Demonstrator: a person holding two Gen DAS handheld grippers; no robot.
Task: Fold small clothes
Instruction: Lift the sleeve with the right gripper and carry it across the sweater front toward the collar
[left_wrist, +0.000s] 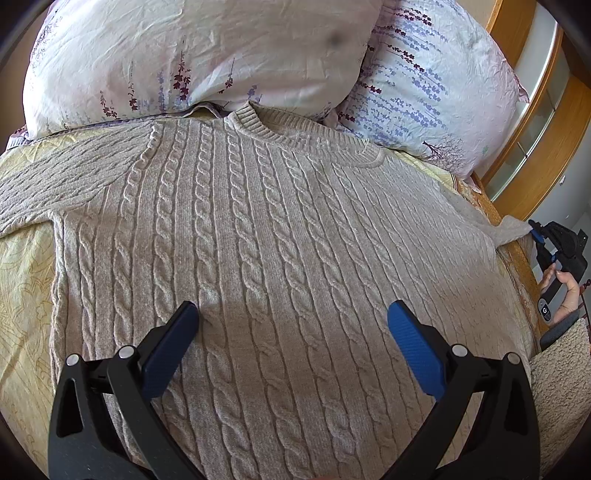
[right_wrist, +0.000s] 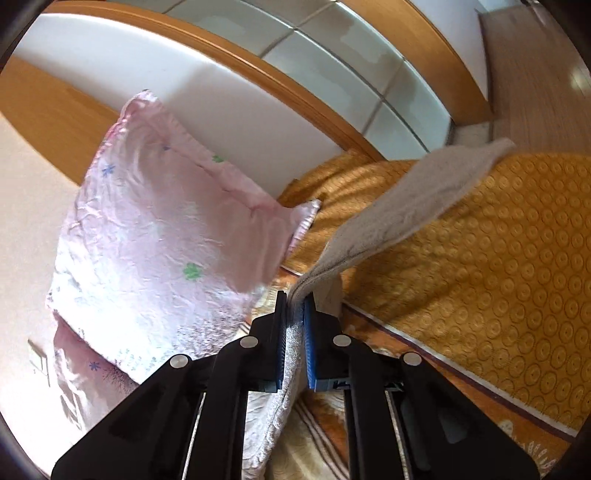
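Our left claw (left_wrist: 291, 321) hangs spread wide over the lower middle of the sweater (left_wrist: 258, 240), its two blue pads (left_wrist: 415, 350) well apart with nothing between them, pointing steeply down at the knit. Our right claw (right_wrist: 294, 299) is pressed together, pinching the sleeve (right_wrist: 399, 210) of that sweater; the grey cloth runs out from between the pads toward 1 o'clock and hangs lifted clear of the orange bedspread (right_wrist: 498, 258).

In the left wrist view the beige cable-knit sweater lies flat, front up, on the bed (left_wrist: 22, 280), its collar at 12 o'clock touching the pillows (left_wrist: 184, 55). One sleeve spreads out toward 9 o'clock; the other is drawn out to 3 o'clock, where the right claw grips its end at the bed's edge, with a hand (left_wrist: 567, 291) on the handle. A second flowered pillow (left_wrist: 436, 92) sits at 1 o'clock, against the wooden headboard (left_wrist: 546, 147).

In the right wrist view, a pink pillow (right_wrist: 166, 229) lies at 10 o'clock of the claw.
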